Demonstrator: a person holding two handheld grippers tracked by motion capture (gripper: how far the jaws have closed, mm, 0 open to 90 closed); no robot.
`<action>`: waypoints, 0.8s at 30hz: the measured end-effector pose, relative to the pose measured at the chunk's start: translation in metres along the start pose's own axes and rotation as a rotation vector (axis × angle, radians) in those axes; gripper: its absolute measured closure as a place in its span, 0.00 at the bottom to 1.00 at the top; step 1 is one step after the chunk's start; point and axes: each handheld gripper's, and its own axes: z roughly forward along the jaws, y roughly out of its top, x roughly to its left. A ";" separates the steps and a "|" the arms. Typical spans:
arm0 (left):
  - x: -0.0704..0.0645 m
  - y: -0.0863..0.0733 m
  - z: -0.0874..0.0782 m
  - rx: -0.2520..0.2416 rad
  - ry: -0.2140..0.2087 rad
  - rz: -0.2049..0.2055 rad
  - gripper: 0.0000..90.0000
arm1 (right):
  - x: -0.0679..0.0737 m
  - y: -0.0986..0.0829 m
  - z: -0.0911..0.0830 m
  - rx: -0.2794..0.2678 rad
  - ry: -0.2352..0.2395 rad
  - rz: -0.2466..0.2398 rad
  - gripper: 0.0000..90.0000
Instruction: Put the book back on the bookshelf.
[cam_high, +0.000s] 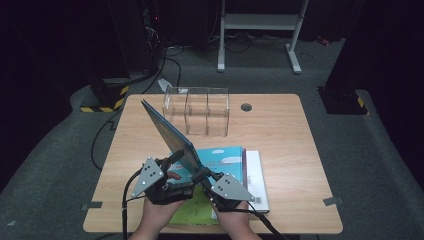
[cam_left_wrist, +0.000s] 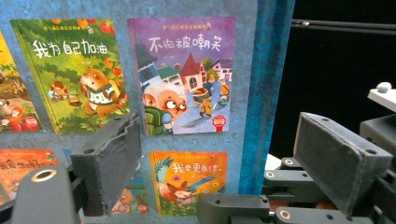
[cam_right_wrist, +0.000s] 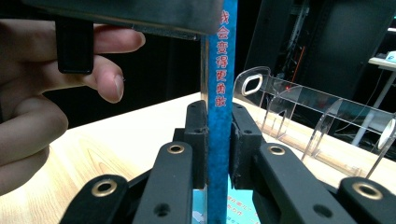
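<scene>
A thin blue picture book (cam_high: 170, 132) stands tilted up off the table, its top leaning to the far left. My right gripper (cam_high: 202, 176) is shut on its lower edge; in the right gripper view both jaws pinch the blue spine (cam_right_wrist: 218, 135) with its printed characters. My left gripper (cam_high: 174, 166) is open beside the book's near-left face. In the left gripper view the back cover (cam_left_wrist: 182, 74) with its small cover pictures lies just beyond the wide-spread jaws, and my left gripper (cam_left_wrist: 224, 163) touches nothing that I can see.
Flat on the table's near middle lie a teal book (cam_high: 225, 157), a white book (cam_high: 256, 175) and a green book (cam_high: 192, 210). A clear plastic divider rack (cam_high: 197, 112) stands at the back centre, also clear rack (cam_right_wrist: 299, 121). A hand (cam_right_wrist: 42, 93) is near.
</scene>
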 end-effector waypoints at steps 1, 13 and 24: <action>0.000 0.000 0.000 0.000 0.000 0.000 0.16 | 0.000 0.000 0.000 0.000 0.000 0.000 0.89; -0.002 0.001 0.000 0.026 0.063 0.007 0.16 | 0.008 -0.004 0.003 0.013 0.032 0.000 0.83; 0.002 -0.001 0.002 0.072 0.135 0.002 0.17 | 0.015 -0.008 0.007 0.032 0.065 -0.016 0.77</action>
